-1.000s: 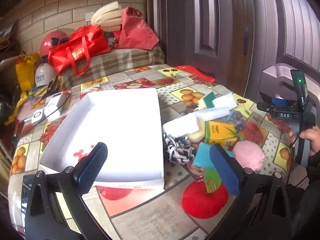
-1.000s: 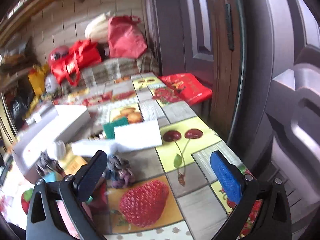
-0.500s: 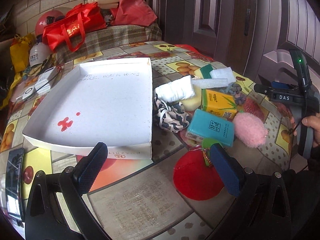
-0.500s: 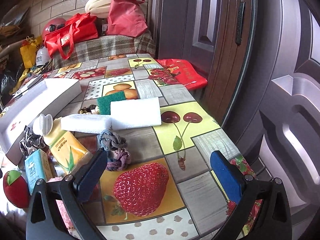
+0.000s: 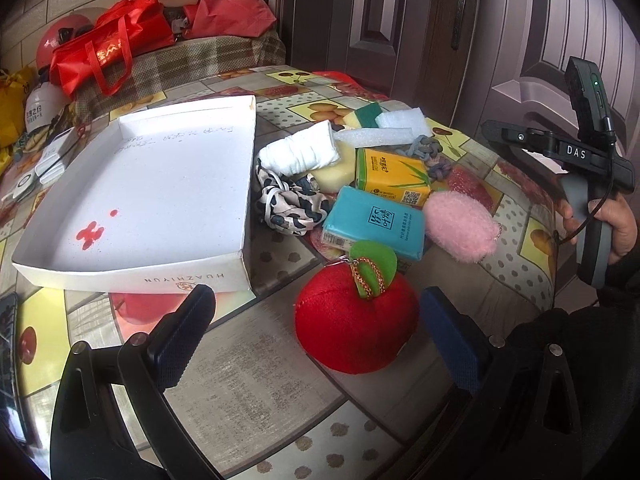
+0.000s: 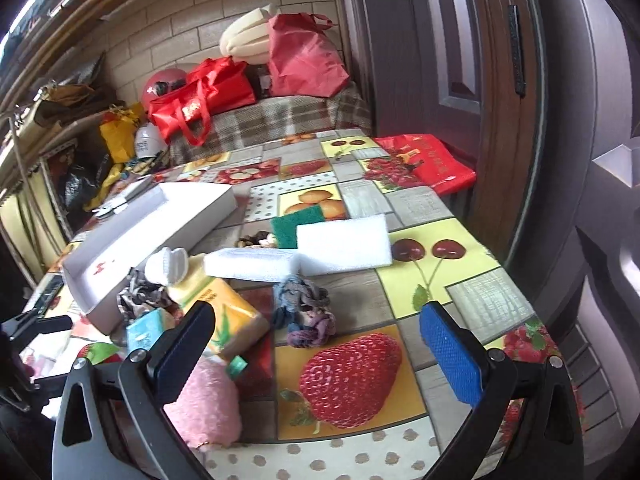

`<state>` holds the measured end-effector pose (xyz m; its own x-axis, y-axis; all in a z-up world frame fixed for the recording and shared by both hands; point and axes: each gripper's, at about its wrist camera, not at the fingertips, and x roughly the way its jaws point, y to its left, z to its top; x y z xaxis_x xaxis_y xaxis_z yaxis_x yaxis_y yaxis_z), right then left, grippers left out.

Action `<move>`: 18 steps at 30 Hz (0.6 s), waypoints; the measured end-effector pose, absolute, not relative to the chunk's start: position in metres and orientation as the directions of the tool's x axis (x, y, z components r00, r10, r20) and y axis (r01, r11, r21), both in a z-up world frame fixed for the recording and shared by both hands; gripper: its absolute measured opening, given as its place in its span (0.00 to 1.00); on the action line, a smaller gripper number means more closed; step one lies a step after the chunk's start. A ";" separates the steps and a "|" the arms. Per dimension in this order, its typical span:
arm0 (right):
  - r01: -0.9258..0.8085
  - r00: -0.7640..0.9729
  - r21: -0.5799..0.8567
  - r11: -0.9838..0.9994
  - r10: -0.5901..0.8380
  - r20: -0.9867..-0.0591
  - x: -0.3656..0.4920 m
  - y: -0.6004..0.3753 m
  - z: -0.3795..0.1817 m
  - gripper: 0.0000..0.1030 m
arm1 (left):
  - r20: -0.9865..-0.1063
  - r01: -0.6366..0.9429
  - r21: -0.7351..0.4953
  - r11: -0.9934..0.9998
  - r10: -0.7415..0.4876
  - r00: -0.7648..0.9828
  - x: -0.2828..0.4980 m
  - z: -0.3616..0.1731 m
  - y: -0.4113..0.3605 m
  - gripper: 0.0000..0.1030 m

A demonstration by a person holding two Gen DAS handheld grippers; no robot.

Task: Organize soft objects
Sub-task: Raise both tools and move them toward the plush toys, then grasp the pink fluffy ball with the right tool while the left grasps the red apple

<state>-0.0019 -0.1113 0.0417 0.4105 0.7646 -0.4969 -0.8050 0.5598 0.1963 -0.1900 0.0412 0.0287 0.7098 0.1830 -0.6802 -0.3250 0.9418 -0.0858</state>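
Observation:
A shallow white box point(image 5: 160, 184) point(image 6: 160, 216) lies empty on the fruit-patterned table. Right of it is a heap of soft things: a red plush apple point(image 5: 356, 320), a pink fluffy pouch point(image 5: 460, 226) point(image 6: 204, 408), blue point(image 5: 374, 222) and yellow point(image 5: 392, 176) point(image 6: 228, 312) tissue packs, a rolled white cloth point(image 5: 300, 152), a black-and-white scrunchie point(image 5: 288, 204), a knotted rope point(image 6: 304, 312), white foam pieces point(image 6: 344, 244) and a green sponge point(image 6: 292, 226). My left gripper point(image 5: 316, 336) is open, the apple just ahead between its fingers. My right gripper point(image 6: 316, 340) is open above the strawberry print, near the rope.
The right gripper's handle, held by a hand point(image 5: 616, 224), shows at the right of the left wrist view. Red bags point(image 6: 200, 96) and a checked cover point(image 6: 280, 120) sit beyond the table's far end. A dark door point(image 6: 440, 40) stands at the right. A red bag point(image 6: 428, 160) lies at the far right table edge.
The left gripper has dropped and come closer to the red apple, which now sits between its fingers. The right gripper's view has tilted up slightly; both grippers stay open.

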 end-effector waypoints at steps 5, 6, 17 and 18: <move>-0.897 0.216 0.212 0.388 0.803 -0.555 -0.024 -0.092 0.031 0.84 | -0.703 -0.314 -0.118 0.942 0.144 0.696 -0.186 0.025 0.043 1.00; -0.909 0.185 0.210 0.359 0.802 -0.568 -0.031 -0.086 0.028 0.82 | -0.709 -0.303 -0.122 0.945 0.131 0.693 -0.185 0.024 0.042 1.00; -0.950 0.092 0.156 0.271 0.720 -0.688 -0.059 -0.047 -0.002 0.53 | -0.782 -0.249 -0.154 0.956 0.036 0.623 -0.156 0.007 0.041 0.82; -0.950 0.088 0.159 0.268 0.722 -0.686 -0.058 -0.048 -0.003 0.52 | -0.780 -0.234 -0.157 0.959 0.025 0.625 -0.157 0.007 0.040 0.66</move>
<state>-0.0581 -0.0480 -0.0025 0.0883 0.7219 -0.6863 -0.9502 0.2678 0.1594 -0.1565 0.0397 0.0070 0.6251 0.0250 -0.7802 -0.2342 0.9595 -0.1568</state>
